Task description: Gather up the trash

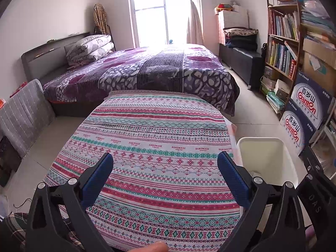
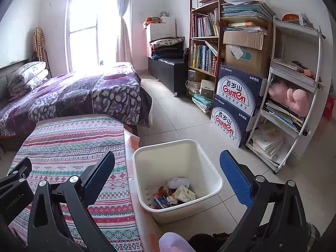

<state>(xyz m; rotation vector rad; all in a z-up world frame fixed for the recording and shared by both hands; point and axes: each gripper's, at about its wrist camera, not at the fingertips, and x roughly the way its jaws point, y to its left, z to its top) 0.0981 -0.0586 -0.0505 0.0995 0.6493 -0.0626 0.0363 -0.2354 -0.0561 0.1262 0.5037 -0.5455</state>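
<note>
A white waste bin (image 2: 147,153) stands on the tiled floor just right of a table with a striped patterned cloth (image 1: 151,138). Inside the bin lies trash (image 2: 174,191): crumpled paper, wrappers and a small carton. My right gripper (image 2: 168,176) hangs open above the bin with nothing between its blue-padded fingers. My left gripper (image 1: 166,172) is open over the cloth, holding nothing. In the left wrist view the bin (image 1: 271,147) shows at the right, its bottom mostly hidden. No trash shows on the cloth.
A bed with a purple blanket (image 1: 147,69) stands beyond the table. Bookshelves (image 2: 205,42), stacked water cartons (image 2: 235,105) and a white rack (image 2: 294,88) line the right wall. Tiled floor (image 2: 178,113) runs between bed and shelves. A dark bench (image 2: 168,69) sits by the window.
</note>
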